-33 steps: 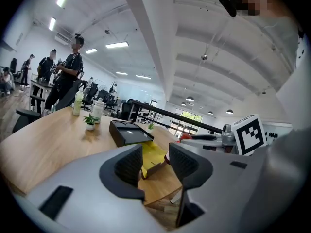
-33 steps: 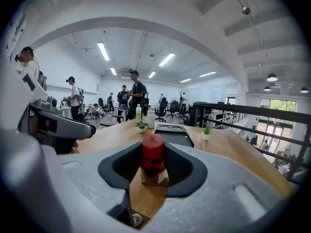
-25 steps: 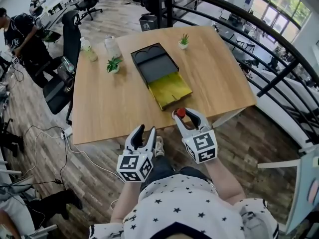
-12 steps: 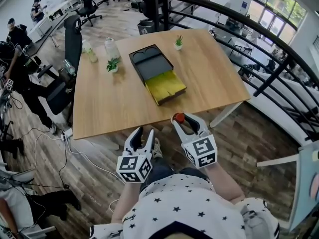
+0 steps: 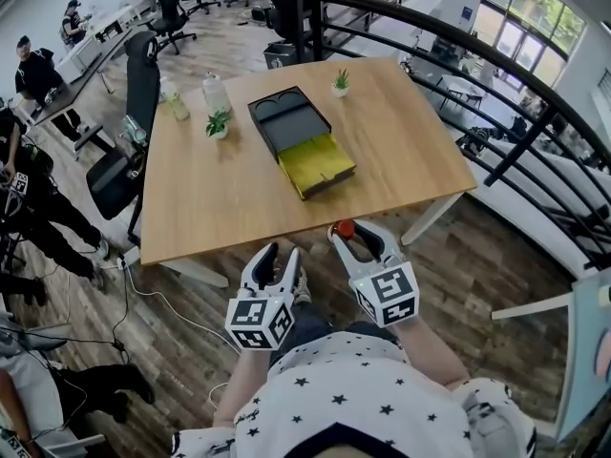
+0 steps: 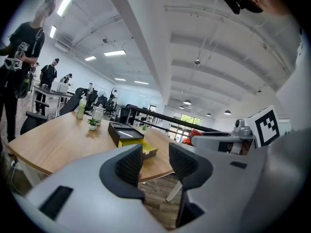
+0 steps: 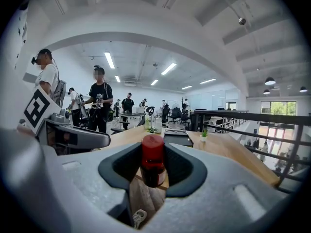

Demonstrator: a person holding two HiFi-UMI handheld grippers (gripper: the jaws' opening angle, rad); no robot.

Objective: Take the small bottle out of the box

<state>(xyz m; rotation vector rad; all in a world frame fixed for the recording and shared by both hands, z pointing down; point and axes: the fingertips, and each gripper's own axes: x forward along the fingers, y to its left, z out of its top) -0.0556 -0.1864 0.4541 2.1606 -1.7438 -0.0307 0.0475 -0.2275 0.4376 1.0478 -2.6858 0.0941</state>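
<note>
A small dark bottle with a red cap (image 7: 153, 161) stands upright between the jaws of my right gripper (image 7: 153, 168), which is shut on it. In the head view this right gripper (image 5: 349, 237) hangs just off the table's near edge, with the red cap (image 5: 344, 228) showing at its tips. The box (image 5: 301, 139), a black tray with a yellow inside, lies open in the middle of the wooden table (image 5: 215, 203). My left gripper (image 5: 278, 256) is below the table edge, close to my body. Its jaws (image 6: 155, 161) are open and empty.
Two small potted plants (image 5: 219, 124) (image 5: 341, 82) and two bottles (image 5: 215, 92) (image 5: 172, 98) stand at the table's far side. An office chair (image 5: 134, 113) is at the left, a black railing (image 5: 458, 51) curves at the right. People stand far left.
My right gripper with the bottle has drawn back slightly from over the table's near edge. The left gripper has hardly moved. People at the left have walked about.
</note>
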